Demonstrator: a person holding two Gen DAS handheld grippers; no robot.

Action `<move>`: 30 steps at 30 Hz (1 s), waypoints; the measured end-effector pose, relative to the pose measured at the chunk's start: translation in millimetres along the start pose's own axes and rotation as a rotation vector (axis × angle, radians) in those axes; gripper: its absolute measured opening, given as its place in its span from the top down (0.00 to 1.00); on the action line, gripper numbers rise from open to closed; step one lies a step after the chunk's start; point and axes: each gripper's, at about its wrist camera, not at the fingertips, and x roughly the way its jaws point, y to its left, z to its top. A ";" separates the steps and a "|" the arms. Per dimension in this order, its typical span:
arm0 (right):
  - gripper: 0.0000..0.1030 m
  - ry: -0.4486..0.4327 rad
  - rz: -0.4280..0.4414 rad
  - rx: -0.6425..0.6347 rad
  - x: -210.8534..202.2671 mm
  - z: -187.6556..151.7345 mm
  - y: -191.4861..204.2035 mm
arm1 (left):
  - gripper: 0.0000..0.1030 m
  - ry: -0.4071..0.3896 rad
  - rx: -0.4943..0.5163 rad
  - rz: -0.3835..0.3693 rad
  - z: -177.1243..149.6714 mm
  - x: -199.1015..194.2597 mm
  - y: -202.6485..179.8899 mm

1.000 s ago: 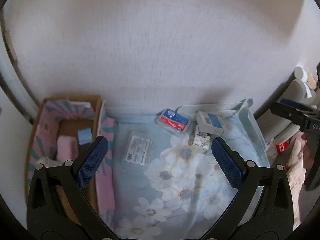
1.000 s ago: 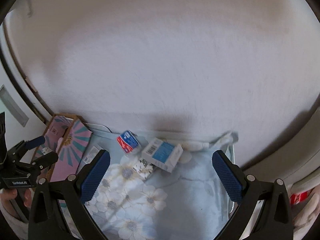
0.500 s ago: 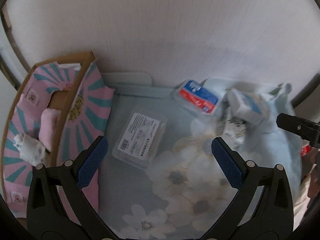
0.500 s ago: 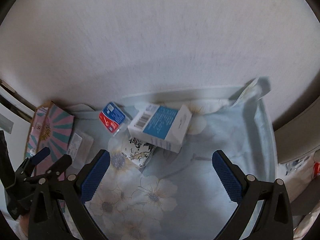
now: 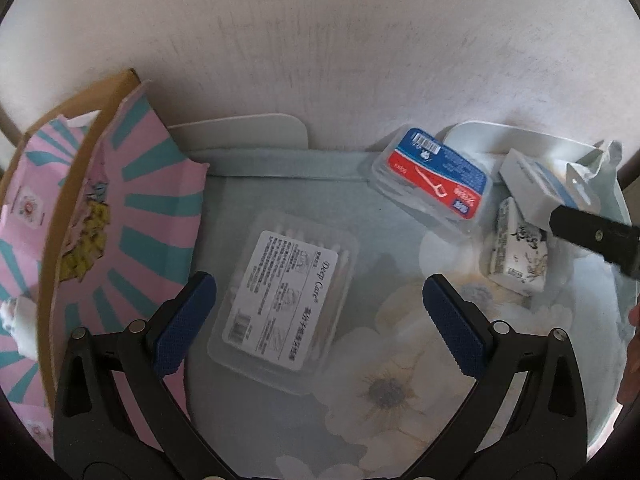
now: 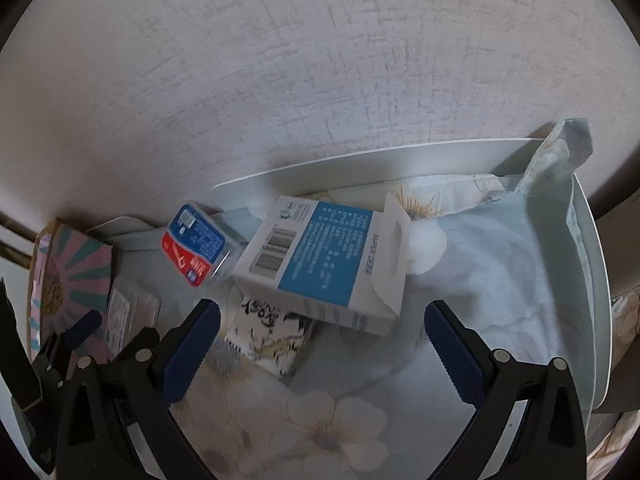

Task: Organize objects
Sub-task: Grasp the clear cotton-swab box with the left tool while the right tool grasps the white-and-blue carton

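A clear cotton-swab box [image 5: 284, 300] lies on the floral cloth [image 5: 380, 392], and my open left gripper [image 5: 318, 326] hovers just above it, empty. A red-and-blue floss-pick box [image 5: 434, 178] lies behind. My open, empty right gripper [image 6: 320, 354] hovers over a blue-and-white carton [image 6: 320, 266] that leans on a black-and-white printed pack [image 6: 272, 338]. The floss-pick box [image 6: 196, 242] sits left of the carton. The carton [image 5: 536, 190] and pack [image 5: 516, 254] also show at the right of the left wrist view.
A pink-and-teal cardboard box [image 5: 100, 248] stands open at the left, with small white things inside. A white tray rim [image 6: 592, 280] borders the cloth at the back and right. A white wall rises right behind everything.
Both grippers have moved down and closer to the cloth. The swab box now lies between the left fingers, and the carton fills the right wrist view.
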 end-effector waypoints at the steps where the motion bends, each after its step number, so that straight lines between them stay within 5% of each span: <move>1: 0.01 -0.001 -0.001 0.007 1.1 1.1 -0.1 | 0.00 0.005 0.003 -0.001 0.5 2.0 0.3; 10: 0.01 0.006 -0.026 0.047 15.4 10.8 5.4 | 0.04 0.048 0.045 -0.025 -0.5 15.5 -1.7; 12: 0.01 0.004 -0.040 0.056 17.6 10.9 4.9 | 0.09 0.058 0.040 -0.038 -1.2 17.3 0.1; 15: 0.02 0.003 -0.049 0.062 19.5 10.7 3.3 | 0.31 0.065 0.039 -0.051 -2.7 17.9 3.9; 17: 0.12 -0.002 -0.061 0.064 19.5 9.8 2.1 | 0.43 0.063 0.043 -0.046 -3.6 16.8 5.8; 30: 0.13 -0.020 -0.096 0.073 3.2 -4.8 -6.8 | 0.44 0.074 0.016 -0.101 -5.9 5.2 5.1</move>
